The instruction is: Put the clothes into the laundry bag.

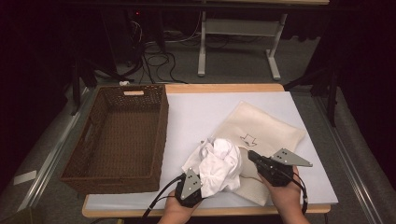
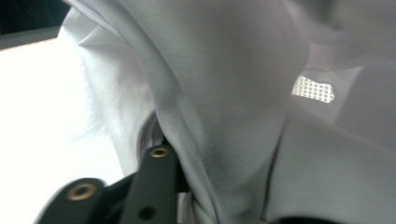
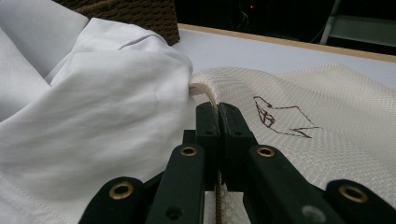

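The crumpled white cotton garment lay bunched at the near edge of the white table, half over the mouth of the flat cream mesh bag with a small dark printed emblem. The right gripper was seen pinched shut on the bag's corded rim, with the pads pressed together over the hem. The left gripper was buried in the white cloth; its jaws stood partly apart, and it could not be told whether a fold was pinched between them.

The step was judged to be the stuffing of the garment into the bag. It would have been done best if the rim had been kept lifted and taut by the right gripper, so that the mouth gaped, while the cloth was fed in fold by fold from the left rather than shoved as one lump. The dark brown woven wicker basket stood well apart at the left.
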The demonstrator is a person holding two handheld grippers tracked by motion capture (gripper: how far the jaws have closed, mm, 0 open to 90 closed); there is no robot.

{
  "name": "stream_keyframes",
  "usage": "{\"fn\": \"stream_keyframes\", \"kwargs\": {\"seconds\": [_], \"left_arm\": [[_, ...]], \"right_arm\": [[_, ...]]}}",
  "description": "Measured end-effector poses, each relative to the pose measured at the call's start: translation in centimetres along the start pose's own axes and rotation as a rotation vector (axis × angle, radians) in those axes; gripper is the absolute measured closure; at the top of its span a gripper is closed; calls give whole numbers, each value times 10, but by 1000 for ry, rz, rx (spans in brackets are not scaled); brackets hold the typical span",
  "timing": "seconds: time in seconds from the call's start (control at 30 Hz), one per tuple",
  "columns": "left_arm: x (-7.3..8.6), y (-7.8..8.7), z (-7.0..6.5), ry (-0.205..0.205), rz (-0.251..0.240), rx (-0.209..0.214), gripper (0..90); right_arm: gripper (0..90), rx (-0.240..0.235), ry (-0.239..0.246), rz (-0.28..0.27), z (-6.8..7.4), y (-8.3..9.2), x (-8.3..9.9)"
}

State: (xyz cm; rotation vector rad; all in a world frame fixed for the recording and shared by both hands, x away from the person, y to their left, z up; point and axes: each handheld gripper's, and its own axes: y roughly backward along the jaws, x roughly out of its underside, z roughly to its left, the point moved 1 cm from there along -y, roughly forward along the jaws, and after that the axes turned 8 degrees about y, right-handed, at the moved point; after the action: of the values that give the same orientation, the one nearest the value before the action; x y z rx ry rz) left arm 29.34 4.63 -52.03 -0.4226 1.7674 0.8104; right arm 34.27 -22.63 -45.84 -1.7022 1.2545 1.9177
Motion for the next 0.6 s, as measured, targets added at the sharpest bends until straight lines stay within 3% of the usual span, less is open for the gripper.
{"fn": "stream_keyframes", "kwargs": {"seconds": [0.07, 0.2, 0.33, 0.4, 0.47, 0.5, 0.53, 0.57, 0.6], "left_arm": [[0, 2, 0, 19, -12, 4, 590], [-4, 9, -4, 17, -53, -14, 417], [-8, 16, -14, -11, -77, 1, 373], [-11, 15, -21, -33, -58, 22, 439], [-11, 13, -22, -39, -53, 23, 624], [-11, 11, -23, -40, -46, 22, 624], [-11, 9, -23, -40, -38, 20, 692], [-13, 6, -22, -20, -27, 24, 762], [-16, 4, -21, -5, -21, 22, 766]], "right_arm": [[883, 0, -1, 0, 0, 0, 0], [883, -1, -1, 2, 0, 0, 0], [883, -2, 1, 2, 1, 1, 1], [883, -2, -2, 3, 1, 1, 1], [883, -3, 5, 3, 1, 1, 1], [883, -3, 5, 3, 1, 1, 1], [883, -4, 6, 3, 1, 1, 1], [883, -6, 7, 3, 2, 1, 0], [883, -5, 8, 3, 2, 1, 0]]}}
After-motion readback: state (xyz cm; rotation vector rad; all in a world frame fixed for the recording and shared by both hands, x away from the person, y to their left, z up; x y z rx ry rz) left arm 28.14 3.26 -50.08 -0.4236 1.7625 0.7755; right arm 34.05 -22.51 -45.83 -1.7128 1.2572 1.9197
